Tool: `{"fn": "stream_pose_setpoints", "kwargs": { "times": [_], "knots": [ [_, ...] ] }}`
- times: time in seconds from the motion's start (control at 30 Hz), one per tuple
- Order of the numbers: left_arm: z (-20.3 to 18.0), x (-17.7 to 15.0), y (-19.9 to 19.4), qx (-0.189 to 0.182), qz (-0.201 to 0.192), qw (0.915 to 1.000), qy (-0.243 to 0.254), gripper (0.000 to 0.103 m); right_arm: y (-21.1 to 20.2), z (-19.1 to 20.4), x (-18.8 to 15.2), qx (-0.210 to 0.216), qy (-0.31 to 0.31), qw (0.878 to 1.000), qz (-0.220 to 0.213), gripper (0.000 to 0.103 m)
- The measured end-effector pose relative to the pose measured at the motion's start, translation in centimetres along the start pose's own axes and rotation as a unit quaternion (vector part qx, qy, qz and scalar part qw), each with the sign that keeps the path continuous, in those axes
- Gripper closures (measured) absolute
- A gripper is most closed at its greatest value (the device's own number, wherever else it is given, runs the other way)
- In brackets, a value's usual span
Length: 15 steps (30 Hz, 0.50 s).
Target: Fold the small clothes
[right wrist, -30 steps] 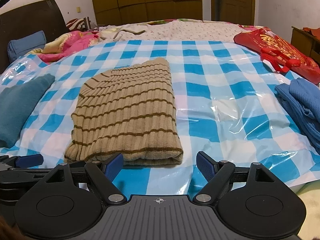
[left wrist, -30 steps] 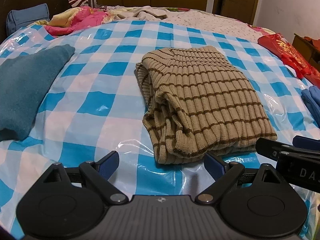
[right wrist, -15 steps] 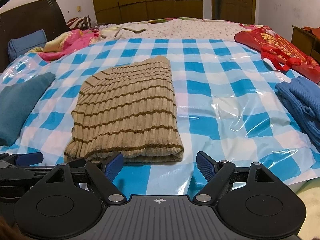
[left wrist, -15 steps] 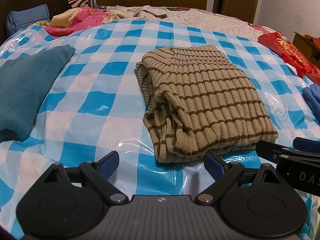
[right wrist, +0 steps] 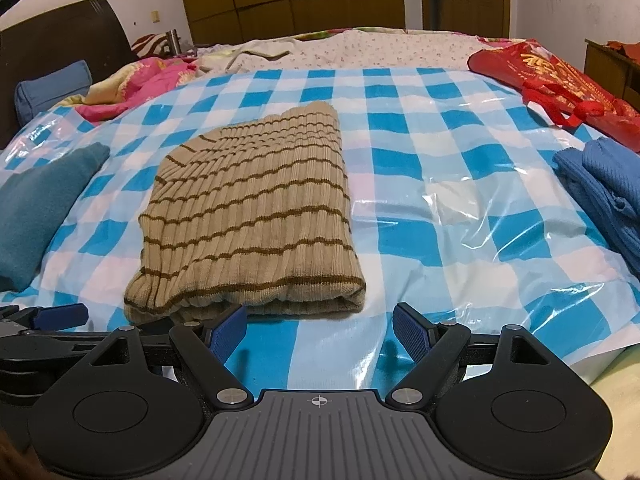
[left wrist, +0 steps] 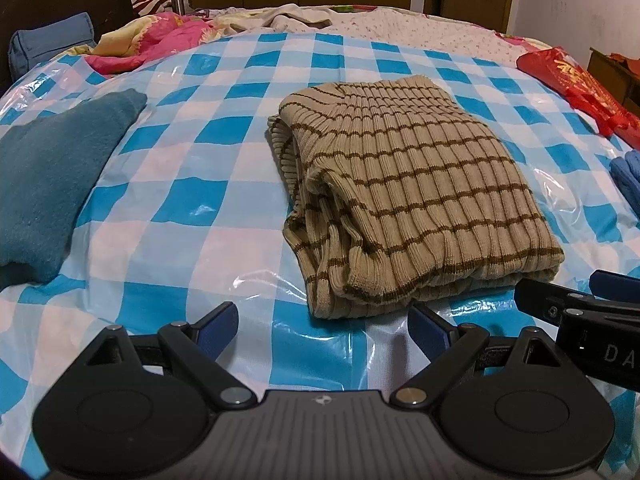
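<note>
A tan sweater with brown stripes (left wrist: 408, 192) lies folded into a rectangle on the blue-and-white checked plastic sheet (left wrist: 192, 184); it also shows in the right wrist view (right wrist: 248, 232). My left gripper (left wrist: 324, 324) is open and empty, just in front of the sweater's near edge. My right gripper (right wrist: 320, 330) is open and empty, at the sweater's near right corner. The right gripper also shows at the right edge of the left wrist view (left wrist: 580, 304). The left gripper shows at the left edge of the right wrist view (right wrist: 48, 320).
A teal cloth (left wrist: 52, 176) lies at the left. Blue clothes (right wrist: 600, 188) lie at the right. A red bag (right wrist: 560, 84) sits at the far right. Pink bedding (left wrist: 148, 40) and a blue pillow (left wrist: 48, 46) lie at the back left. The bed's edge is at the near right.
Both grippers stay open and nearly still. The view has shifted only slightly relative to the sweater.
</note>
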<state>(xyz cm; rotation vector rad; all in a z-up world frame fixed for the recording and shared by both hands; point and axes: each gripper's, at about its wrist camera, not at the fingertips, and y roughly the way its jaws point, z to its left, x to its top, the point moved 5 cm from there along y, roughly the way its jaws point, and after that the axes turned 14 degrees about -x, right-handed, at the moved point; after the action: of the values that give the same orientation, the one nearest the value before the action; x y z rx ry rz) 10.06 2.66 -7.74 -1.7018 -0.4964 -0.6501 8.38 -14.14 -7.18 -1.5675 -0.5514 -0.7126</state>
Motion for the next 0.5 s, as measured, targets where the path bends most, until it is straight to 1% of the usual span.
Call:
{"fn": "stream_pose_setpoints", "kwargs": {
  "times": [0.33, 0.5],
  "knots": [
    [-0.3, -0.3, 0.8, 0.007, 0.017, 0.9998, 0.009, 0.002, 0.8, -0.6, -0.4, 0.004, 0.005, 1.000, 0.007, 0.021],
    [0.0, 0.0, 0.9, 0.001, 0.020, 0.9998, -0.003, 0.002, 1.3, -0.5, 0.1, 0.012, 0.003, 1.000, 0.006, 0.021]
  ]
}}
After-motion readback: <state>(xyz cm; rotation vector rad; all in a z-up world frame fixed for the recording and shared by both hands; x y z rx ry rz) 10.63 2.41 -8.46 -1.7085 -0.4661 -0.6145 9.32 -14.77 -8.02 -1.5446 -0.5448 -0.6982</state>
